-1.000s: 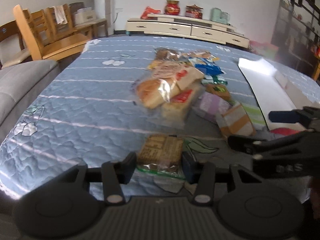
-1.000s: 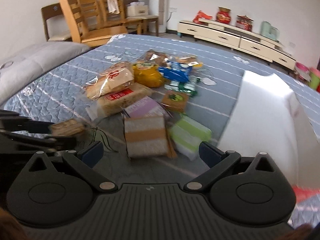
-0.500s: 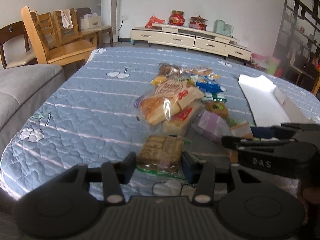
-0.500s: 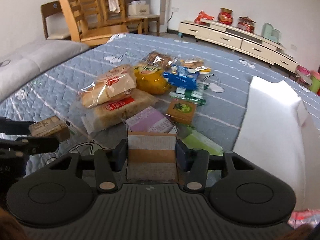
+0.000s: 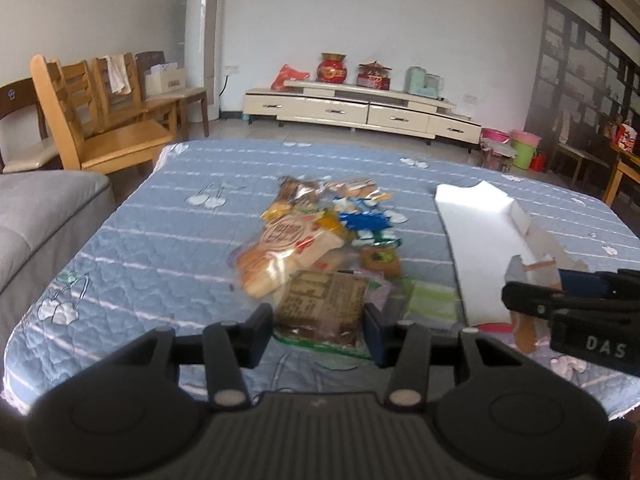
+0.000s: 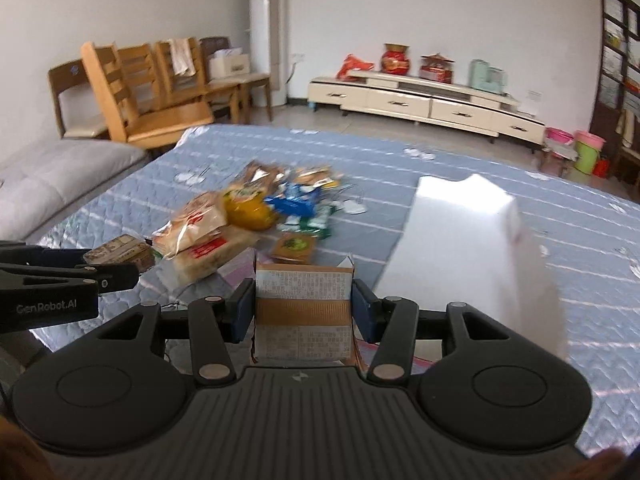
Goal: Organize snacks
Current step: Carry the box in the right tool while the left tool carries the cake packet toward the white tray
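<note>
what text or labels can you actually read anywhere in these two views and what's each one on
"DAS" – white letters on the side of the right gripper, seen from the left wrist view.
"GenRobot.AI" – white letters on the side of the left gripper, seen from the right wrist view.
Small print on the striped snack pack held by the right gripper: too small to read.
Print on the brown snack pack in the left gripper, and on the bread bag: blurred, unreadable.

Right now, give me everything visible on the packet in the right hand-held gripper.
The white-and-brown snack packet is a flat rectangular pack: white printed panels of small text above and below a plain brown band, with a torn-looking notched top edge. It is clamped at both side edges by the right hand-held gripper, whose blue pads press its sides. It is lifted off the blue quilt, beside the white box.
</note>
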The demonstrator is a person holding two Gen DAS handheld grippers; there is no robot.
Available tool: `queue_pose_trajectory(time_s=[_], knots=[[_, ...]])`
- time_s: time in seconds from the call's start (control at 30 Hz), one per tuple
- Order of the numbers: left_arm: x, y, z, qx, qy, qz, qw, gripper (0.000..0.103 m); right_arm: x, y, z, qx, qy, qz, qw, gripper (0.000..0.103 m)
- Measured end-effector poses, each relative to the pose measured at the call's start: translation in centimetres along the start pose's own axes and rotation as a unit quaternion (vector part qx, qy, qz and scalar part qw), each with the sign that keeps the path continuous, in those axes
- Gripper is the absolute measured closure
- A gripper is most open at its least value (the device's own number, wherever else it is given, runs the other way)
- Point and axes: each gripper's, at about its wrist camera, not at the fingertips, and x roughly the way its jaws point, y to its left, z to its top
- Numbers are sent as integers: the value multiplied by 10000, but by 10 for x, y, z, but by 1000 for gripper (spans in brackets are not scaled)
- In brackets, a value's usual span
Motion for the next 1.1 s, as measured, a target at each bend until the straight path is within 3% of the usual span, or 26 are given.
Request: queue_pose_trajectory(time_s=[0.6,1.1], knots=[[-9,-52,18,371,-231,-387,9983,56,-28,-39,-6,365,-273,-547,9975,41],[5,-70,25,471,-206,-500,9974,55,21,-100,-14,836,-21,-1063,9908,41]])
